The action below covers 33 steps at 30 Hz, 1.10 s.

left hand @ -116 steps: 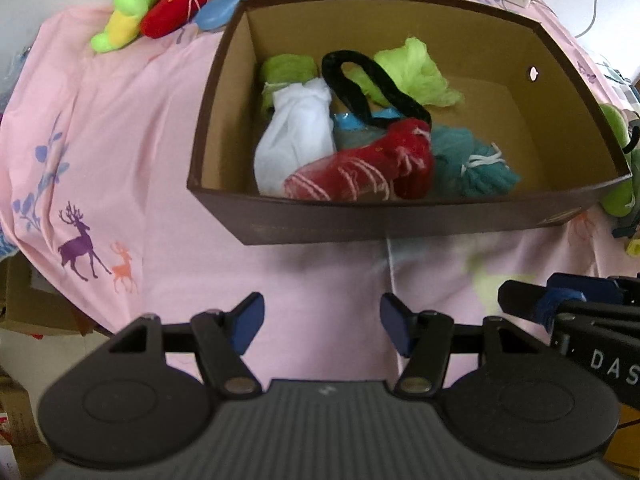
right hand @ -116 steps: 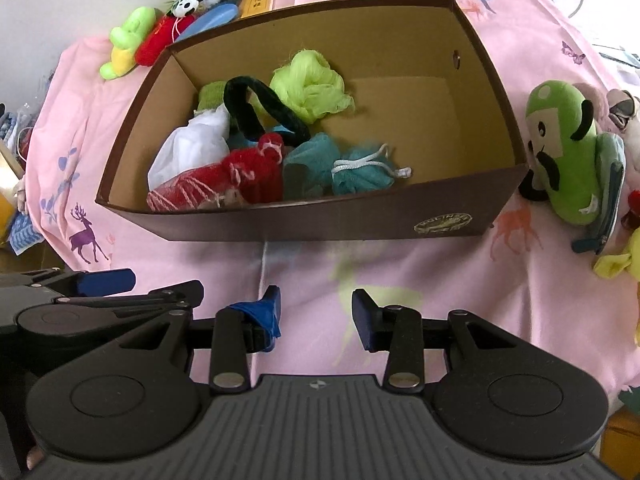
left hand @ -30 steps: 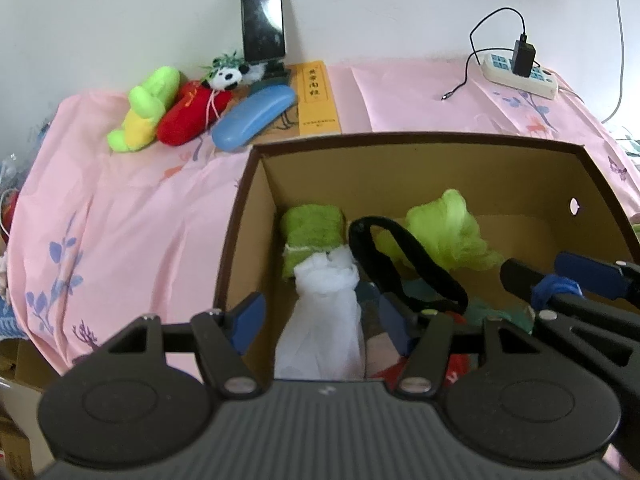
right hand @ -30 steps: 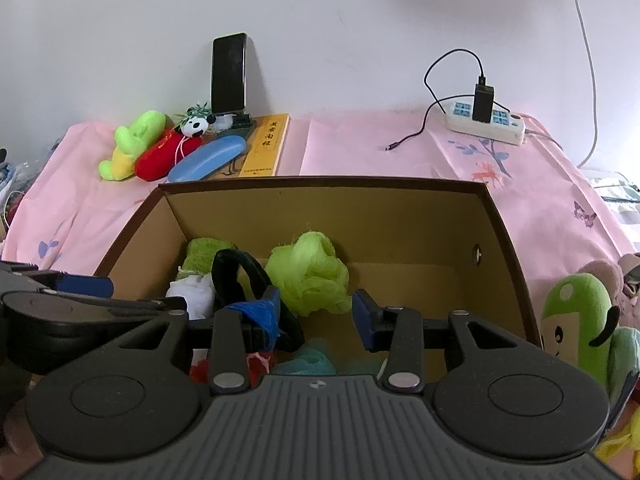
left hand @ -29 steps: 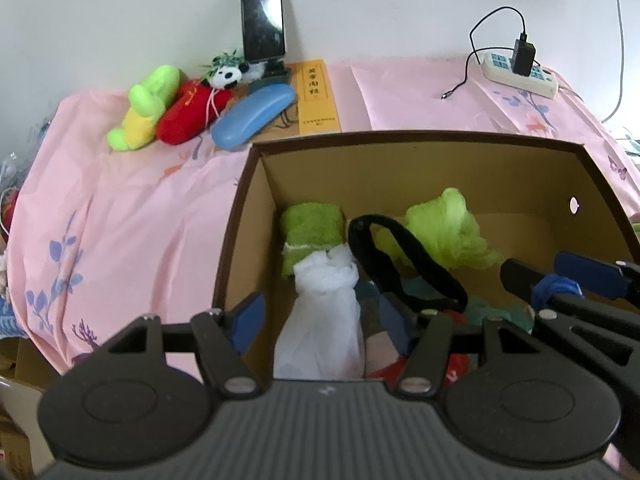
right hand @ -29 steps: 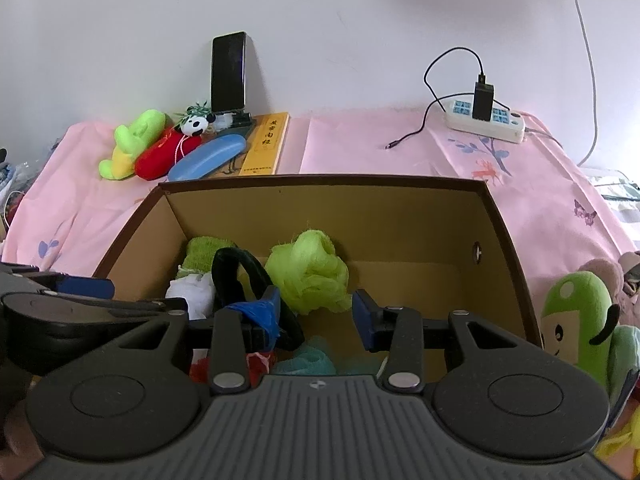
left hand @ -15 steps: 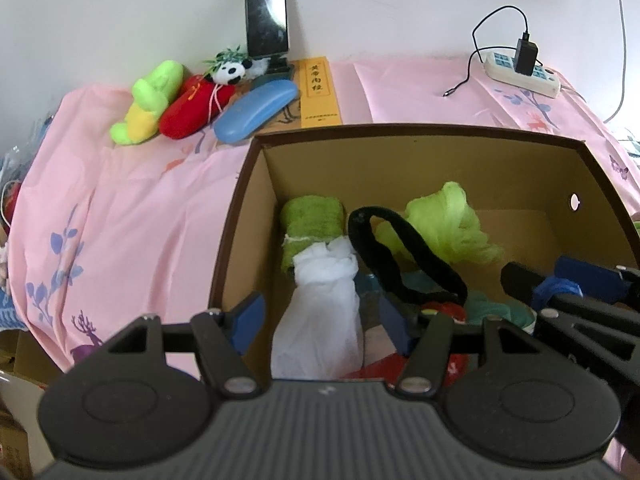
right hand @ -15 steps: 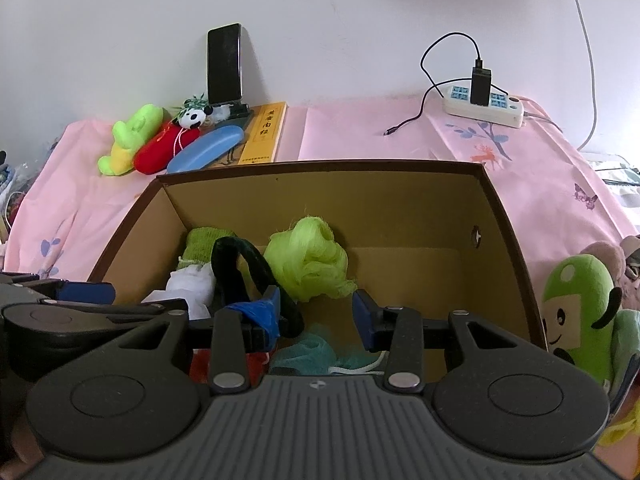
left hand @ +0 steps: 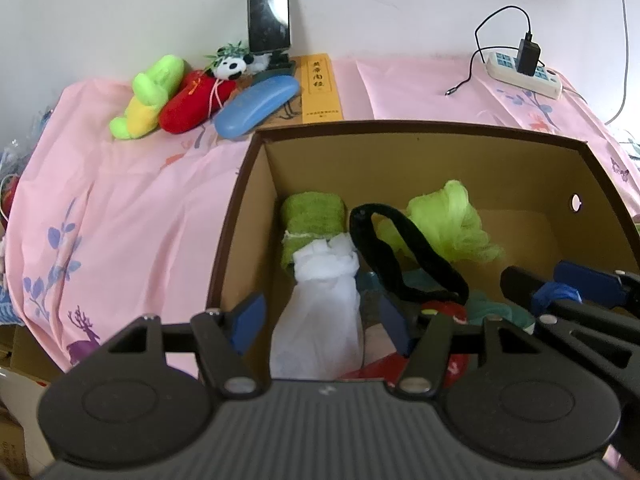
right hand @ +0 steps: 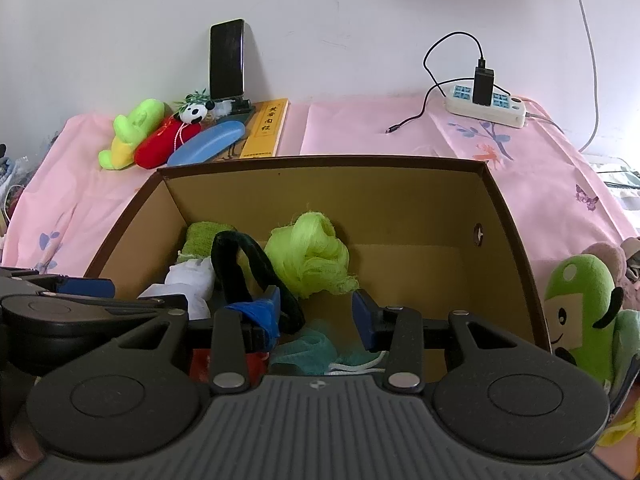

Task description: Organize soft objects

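Both grippers hover side by side at the near edge of the cardboard box (right hand: 516, 240). Left gripper (left hand: 322, 320): jaws spread wide, nothing between them. Right gripper (right hand: 316, 312): jaws also apart, empty; blue material on its left pad looks like wrap, not a load.

Soft objects lie inside the box, ahead of and below the fingers:
- white mesh puff (left hand: 320, 308), directly ahead of the left gripper
- black headband (left hand: 400, 256), just right of it
- lime mesh puff (right hand: 308, 260), ahead of the right gripper
- teal puff (right hand: 312, 350), under the right gripper
- green towel roll (left hand: 312, 216), at the back

Judgement: all look light, limp and compressible. Pinch the puffs at the bunched core, since loose mesh would likely slip or snag. The headband should hold anywhere along its loop.
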### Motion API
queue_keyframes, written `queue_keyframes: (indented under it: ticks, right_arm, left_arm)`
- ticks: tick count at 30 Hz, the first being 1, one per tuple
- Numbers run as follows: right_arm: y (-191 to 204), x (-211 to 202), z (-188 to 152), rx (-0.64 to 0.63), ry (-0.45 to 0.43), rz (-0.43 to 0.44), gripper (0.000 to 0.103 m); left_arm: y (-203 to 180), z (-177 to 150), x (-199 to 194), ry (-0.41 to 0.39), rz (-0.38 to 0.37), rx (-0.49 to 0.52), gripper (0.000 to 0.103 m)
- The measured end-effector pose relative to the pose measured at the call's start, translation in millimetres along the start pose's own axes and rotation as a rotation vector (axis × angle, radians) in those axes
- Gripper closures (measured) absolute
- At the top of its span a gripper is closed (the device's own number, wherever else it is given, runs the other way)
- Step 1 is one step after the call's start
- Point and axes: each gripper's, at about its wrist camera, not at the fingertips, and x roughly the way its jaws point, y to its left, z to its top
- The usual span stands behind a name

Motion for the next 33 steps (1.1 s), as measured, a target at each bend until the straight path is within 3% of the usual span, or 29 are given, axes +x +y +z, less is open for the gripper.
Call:
queue_keyframes:
  ticks: [33]
  right_arm:
    - [-7.4,8.4,-10.6,-0.001,0.001,-0.025,0.080]
  left_arm:
    - [-2.0,-9.2,11.5,0.045,0.018,0.017,0.041]
